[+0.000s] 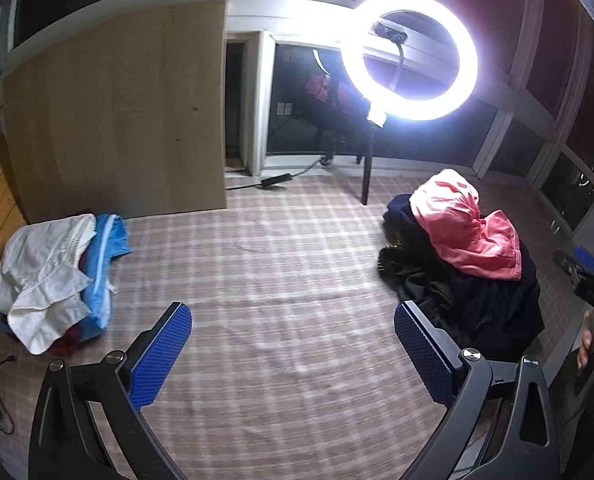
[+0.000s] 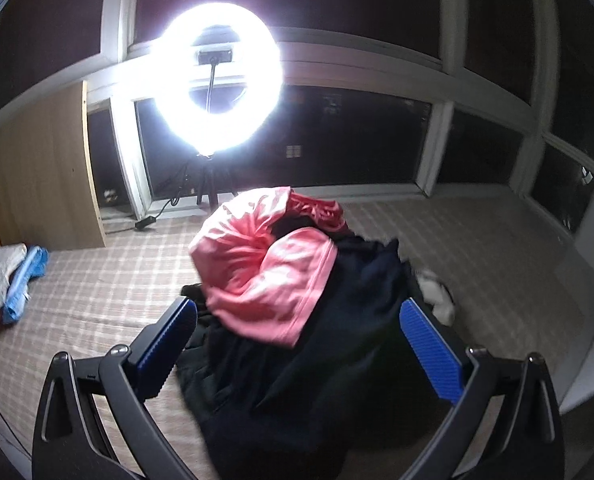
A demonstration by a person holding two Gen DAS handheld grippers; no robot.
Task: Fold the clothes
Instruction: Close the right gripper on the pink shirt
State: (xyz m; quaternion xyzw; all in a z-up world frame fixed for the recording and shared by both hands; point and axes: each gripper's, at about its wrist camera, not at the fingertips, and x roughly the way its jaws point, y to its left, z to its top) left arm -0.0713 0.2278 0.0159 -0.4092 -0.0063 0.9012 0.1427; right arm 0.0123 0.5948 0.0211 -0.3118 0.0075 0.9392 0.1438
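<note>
right gripper [image 2: 297, 344] spread wide above pink garment [image 2: 265, 280] on dark, blurry clothes pile [image 2: 337, 360].

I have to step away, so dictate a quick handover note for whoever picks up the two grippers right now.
Left hand-held gripper: open, empty, over bare plaid mat.
Right hand-held gripper: open, empty, pointed at the unfolded heap.
Unfolded heap: pink garment on top of dark clothes, on the mat's right side near the ring light; a small white item lies beside it.
Left side: white garment draped loosely over a blue piece and something red; it does not look neatly folded.
Done: possibly that left stack.
Left: the whole heap, likely starting with the pink garment.
</note>
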